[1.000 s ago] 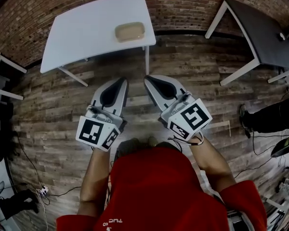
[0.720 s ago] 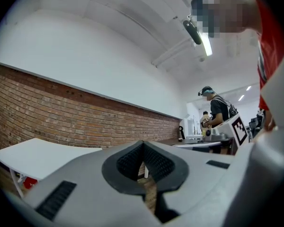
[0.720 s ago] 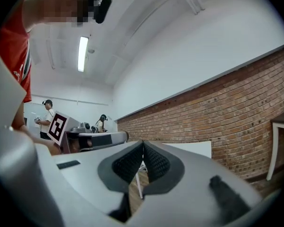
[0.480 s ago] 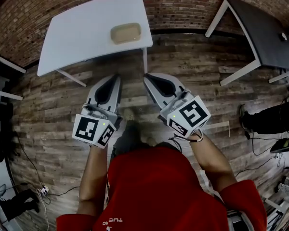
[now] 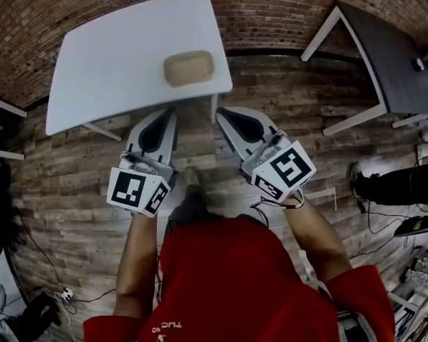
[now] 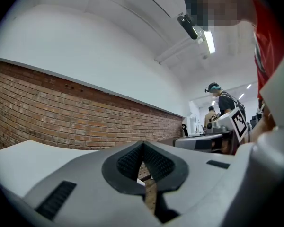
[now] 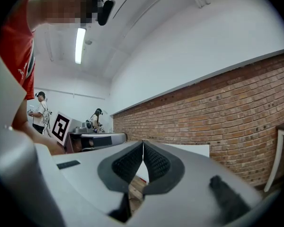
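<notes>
Tan rounded block (image 5: 189, 68), its material unclear, lies by the front edge of the white table (image 5: 107, 48). Left gripper (image 5: 168, 114) and right gripper (image 5: 221, 112) are near that edge, jaws pressed together and empty. Wooden plank floor (image 5: 285, 84), brick wall (image 5: 271, 6)

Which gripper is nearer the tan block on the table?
Left, narrowly. The left gripper is at the near edge of the white table, straight before the tan block; the right gripper is off beside its corner.

Both grippers (image 5: 159, 120) (image 5: 232, 117) point forward, fingers closed together, empty.
</notes>
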Demonstrator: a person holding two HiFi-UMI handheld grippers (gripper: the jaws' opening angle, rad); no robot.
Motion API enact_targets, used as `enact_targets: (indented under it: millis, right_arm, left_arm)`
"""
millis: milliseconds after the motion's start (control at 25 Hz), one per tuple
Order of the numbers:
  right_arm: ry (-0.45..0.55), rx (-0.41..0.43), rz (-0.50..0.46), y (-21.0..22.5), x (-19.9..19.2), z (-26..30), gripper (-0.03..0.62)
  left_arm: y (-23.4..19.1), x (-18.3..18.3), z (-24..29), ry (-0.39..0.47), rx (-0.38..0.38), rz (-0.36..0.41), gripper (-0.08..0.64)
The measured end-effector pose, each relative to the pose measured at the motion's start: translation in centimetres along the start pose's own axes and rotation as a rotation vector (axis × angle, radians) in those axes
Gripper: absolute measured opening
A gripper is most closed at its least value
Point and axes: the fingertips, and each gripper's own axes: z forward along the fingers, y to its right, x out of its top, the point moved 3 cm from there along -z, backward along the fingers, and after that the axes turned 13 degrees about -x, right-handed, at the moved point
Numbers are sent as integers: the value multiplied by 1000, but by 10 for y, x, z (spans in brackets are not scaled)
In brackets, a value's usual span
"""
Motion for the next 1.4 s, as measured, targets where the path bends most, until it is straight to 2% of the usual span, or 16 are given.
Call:
enact_targets:
  millis: [400,760,1000,1400]
  right_arm:
    - [-47,-49,9,46,-13,121,31]
    - [-86,-93,37,72,-31,181,32]
    - [-121,-96,20,92,-43,198,32]
    - [-167,-8,-95,138,-68,218,34]
  left_arm:
    - [-126,-16,52,-43,-92,29,12]
    - [-175,-46,87,-78,-167,-6,14]
    - [-195,-59,98,-84,-143,-26,14]
    - [-214,-76,133,-106,-58,-27,14]
